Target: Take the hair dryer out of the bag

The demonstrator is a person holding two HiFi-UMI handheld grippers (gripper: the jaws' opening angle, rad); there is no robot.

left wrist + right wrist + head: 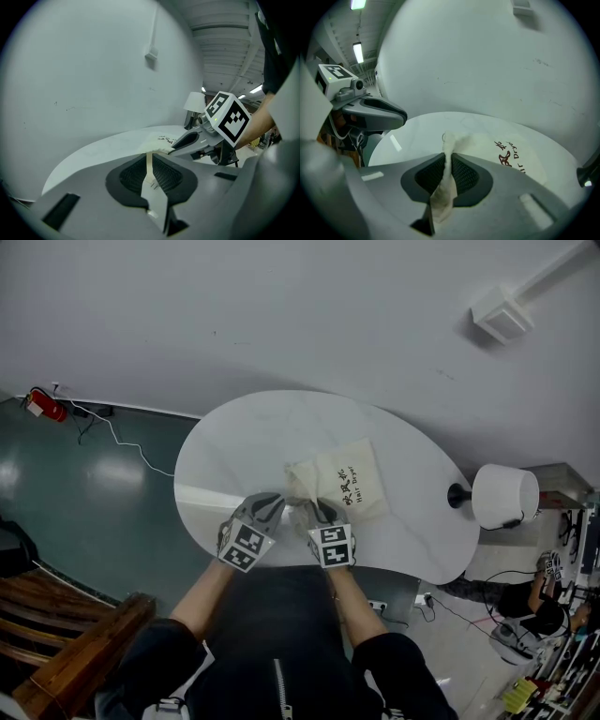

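Note:
A cream cloth bag [347, 482] printed "Hair Dryer" lies flat on the white oval table [234, 442]; no hair dryer shows. My left gripper [268, 504] is at the bag's near left corner, shut on a flat cream strap [150, 174] that runs from the bag's edge [159, 149] down between its pads. My right gripper [315, 509] stands beside it, shut on a bunched fold of the bag's mouth [444, 190]. In the right gripper view the printed bag [501, 152] spreads beyond the jaws and the left gripper [379, 112] shows at left. The left gripper view shows the right gripper [187, 139].
A white table lamp [503, 495] stands at the table's right end. A red fire extinguisher [42, 406] and a cable lie on the floor at far left, with a wooden chair [56, 643] at lower left. Cluttered equipment sits at lower right.

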